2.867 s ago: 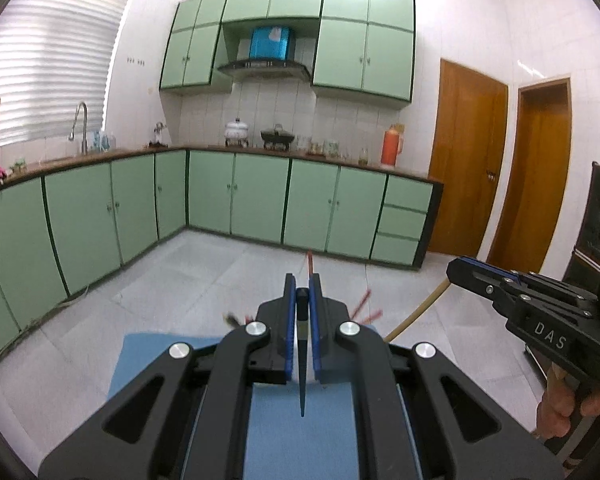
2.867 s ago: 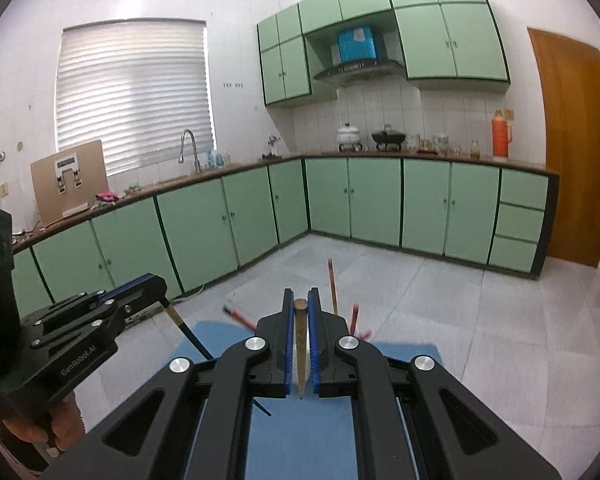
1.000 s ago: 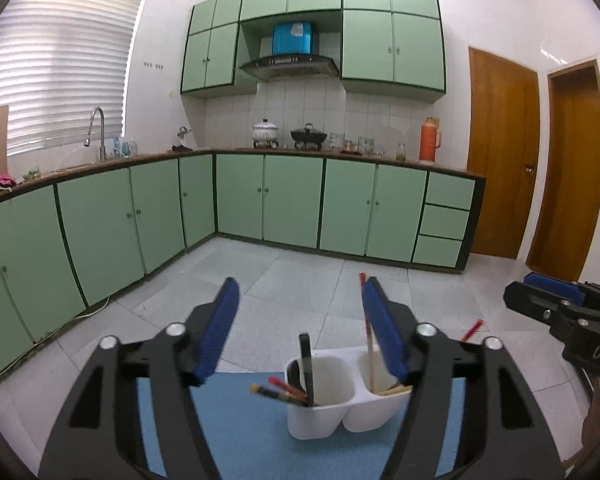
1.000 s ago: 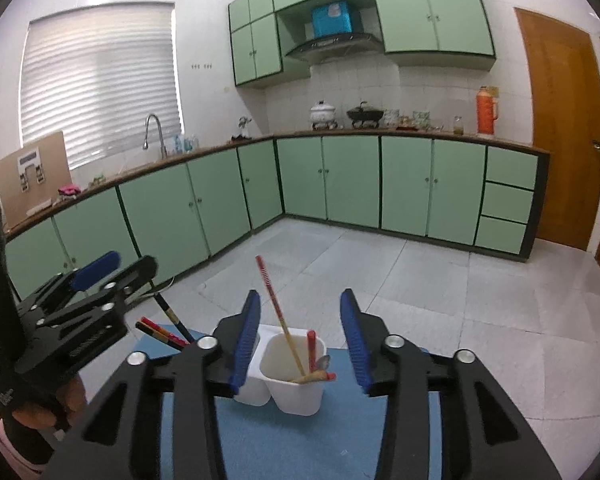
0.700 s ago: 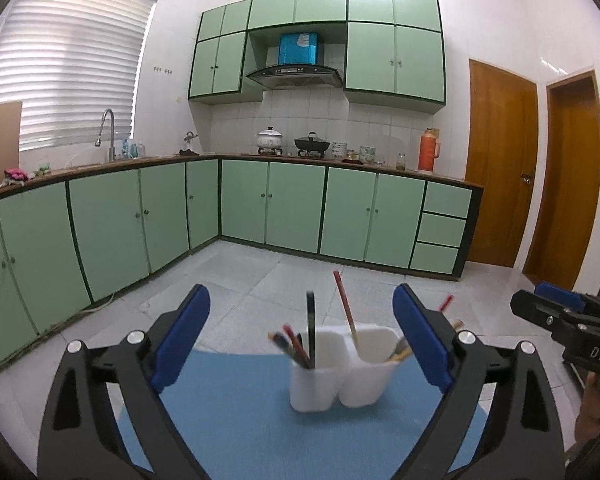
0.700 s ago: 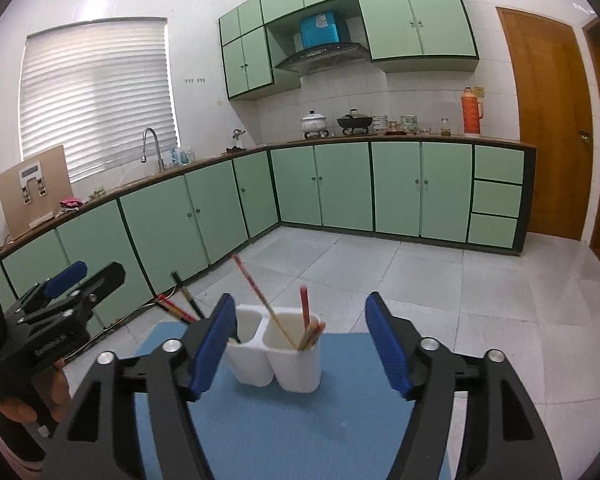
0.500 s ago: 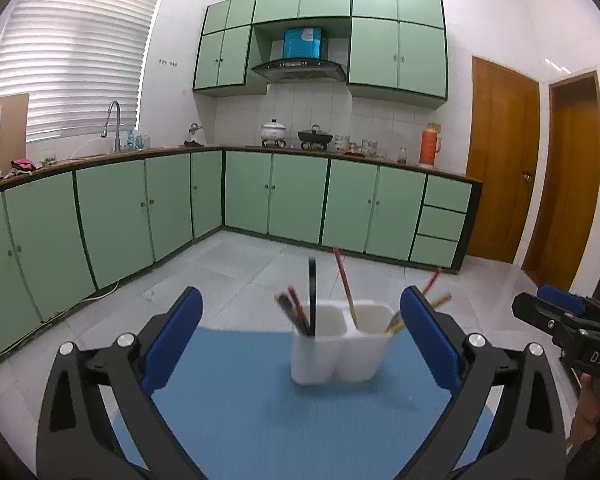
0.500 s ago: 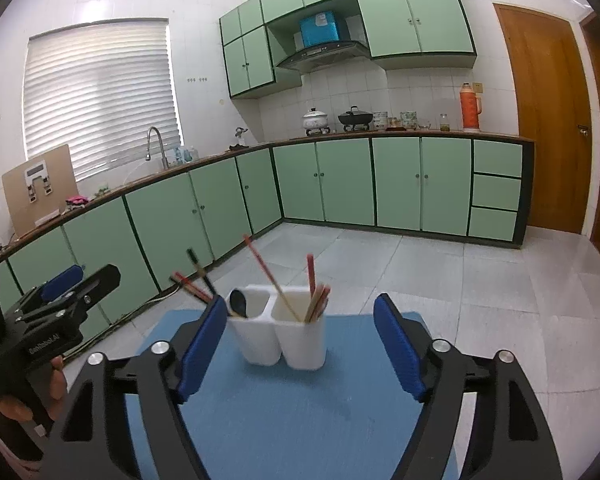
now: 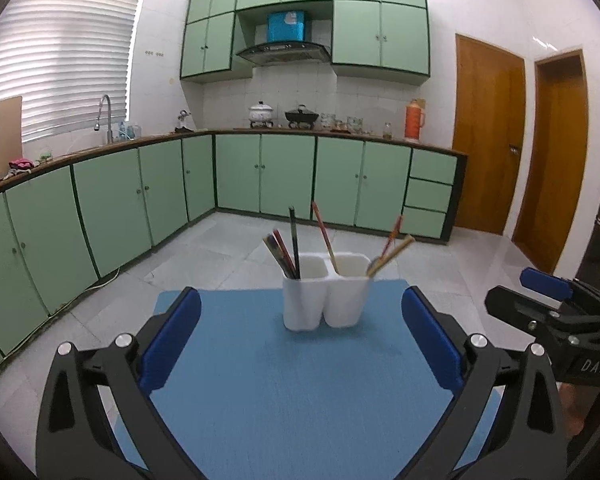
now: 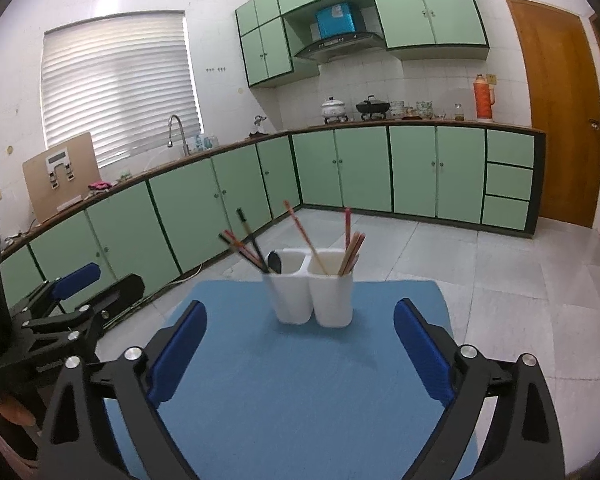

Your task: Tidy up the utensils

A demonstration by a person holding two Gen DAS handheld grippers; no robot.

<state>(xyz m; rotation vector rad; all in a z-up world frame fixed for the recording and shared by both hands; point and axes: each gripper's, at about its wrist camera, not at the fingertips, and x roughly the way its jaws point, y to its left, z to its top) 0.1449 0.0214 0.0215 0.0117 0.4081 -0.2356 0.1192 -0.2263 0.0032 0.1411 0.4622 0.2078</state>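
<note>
- Looking along both tools, I see the left gripper (image 9: 300, 340) and the right gripper (image 10: 300, 348) spread wide and holding nothing, both hovering over the blue mat (image 9: 284, 392) short of the white two-compartment holder (image 9: 326, 298).
- The utensils stand in that holder near the mat's far edge: dark and red chopsticks (image 9: 284, 252) in the left cup, lighter sticks (image 10: 350, 252) in the right cup, and a dark spoon (image 10: 275, 262) in the left one.
- My main worry is the holder tipping; it looks light and top-heavy, and several sticks lean well outward, so a careless sweep could catch one and lever the whole thing over.
- A second risk is the two tools colliding, since the other one shows close at the edge of each view.
- No loose utensil is visible on the tabletop, so I judge the sorting close to done.
- Nothing stands between the tools and the holder; kitchen cabinets (image 10: 228, 200) and the tiled floor (image 10: 500, 264) lie well beyond.
</note>
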